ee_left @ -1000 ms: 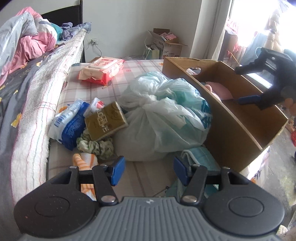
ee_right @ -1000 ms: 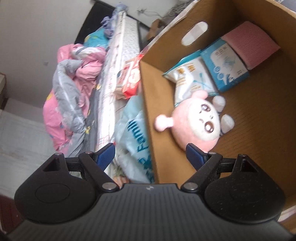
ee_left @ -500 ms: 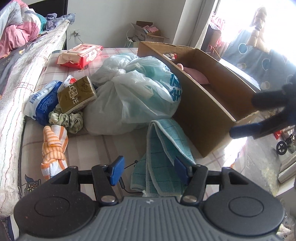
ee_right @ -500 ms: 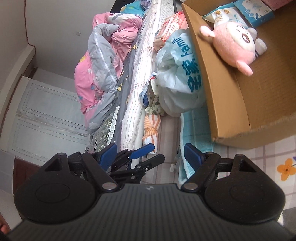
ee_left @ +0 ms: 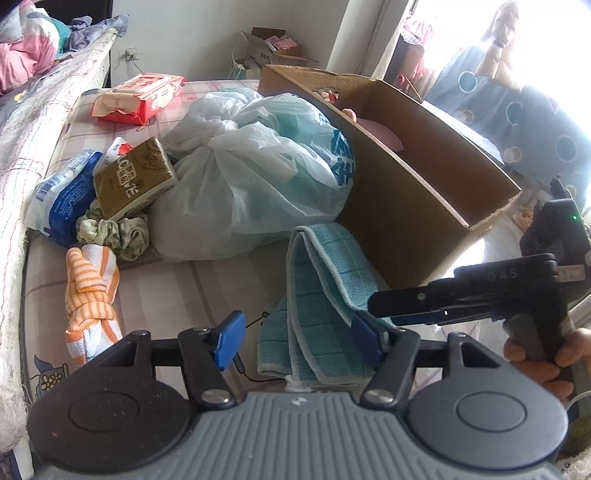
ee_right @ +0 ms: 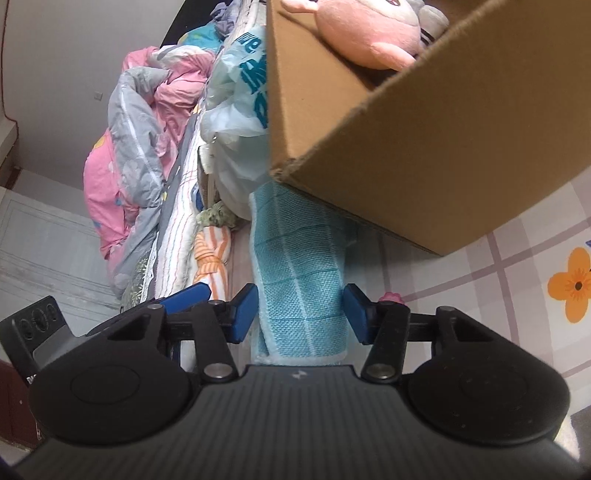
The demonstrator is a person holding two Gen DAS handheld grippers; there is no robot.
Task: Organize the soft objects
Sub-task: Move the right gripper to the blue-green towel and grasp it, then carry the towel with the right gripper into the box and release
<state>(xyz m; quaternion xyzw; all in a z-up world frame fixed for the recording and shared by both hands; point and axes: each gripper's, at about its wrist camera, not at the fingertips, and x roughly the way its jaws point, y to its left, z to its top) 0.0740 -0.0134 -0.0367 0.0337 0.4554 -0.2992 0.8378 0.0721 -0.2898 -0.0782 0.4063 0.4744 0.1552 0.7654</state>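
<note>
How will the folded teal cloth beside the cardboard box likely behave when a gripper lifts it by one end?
The teal cloth lies in soft folds, so it will probably droop and unfold. Its woven, textured surface should grip well. It looks thin, so likely light.

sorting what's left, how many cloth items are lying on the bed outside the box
3: teal towel beside the cardboard box, orange striped cloth at left, green scrunched cloth above it. More may hide under the plastic bag.

Pale wall (ee_left: 207, 33); bright window (ee_left: 546, 40) glare; bed (ee_left: 33, 122) alongside; white door (ee_right: 44, 251).
</note>
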